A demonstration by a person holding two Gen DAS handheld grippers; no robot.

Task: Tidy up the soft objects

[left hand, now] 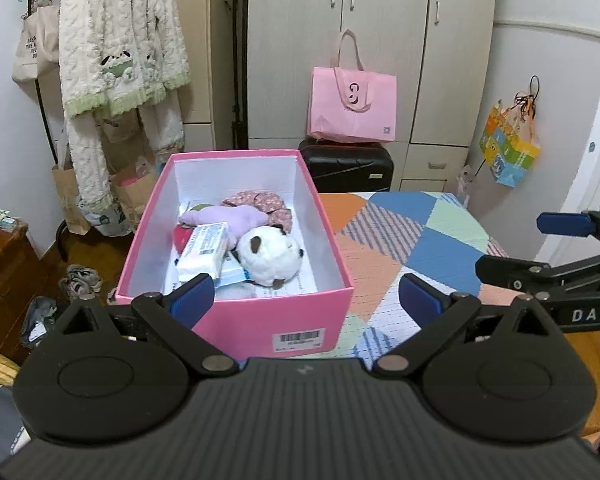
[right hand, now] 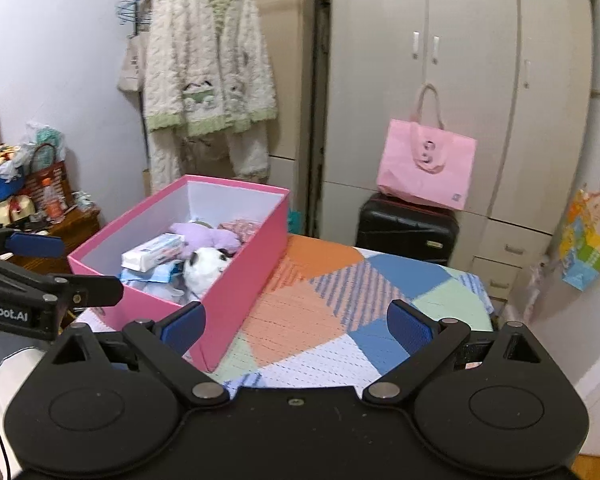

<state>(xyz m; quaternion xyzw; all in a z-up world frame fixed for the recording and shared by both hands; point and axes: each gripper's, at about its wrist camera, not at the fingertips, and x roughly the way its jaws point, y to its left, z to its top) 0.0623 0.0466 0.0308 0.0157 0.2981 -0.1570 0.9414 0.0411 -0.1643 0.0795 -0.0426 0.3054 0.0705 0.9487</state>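
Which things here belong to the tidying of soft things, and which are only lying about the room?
For the job:
pink box
white plush toy
purple plush toy
tissue pack

Just lying about:
pink bag
black suitcase
fleece robe
shoes

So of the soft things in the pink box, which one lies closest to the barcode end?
The white plush with dark brown patches. It sits nearest the barcode end of the pink box; the purple plush and the floral fabric piece lie farther back.
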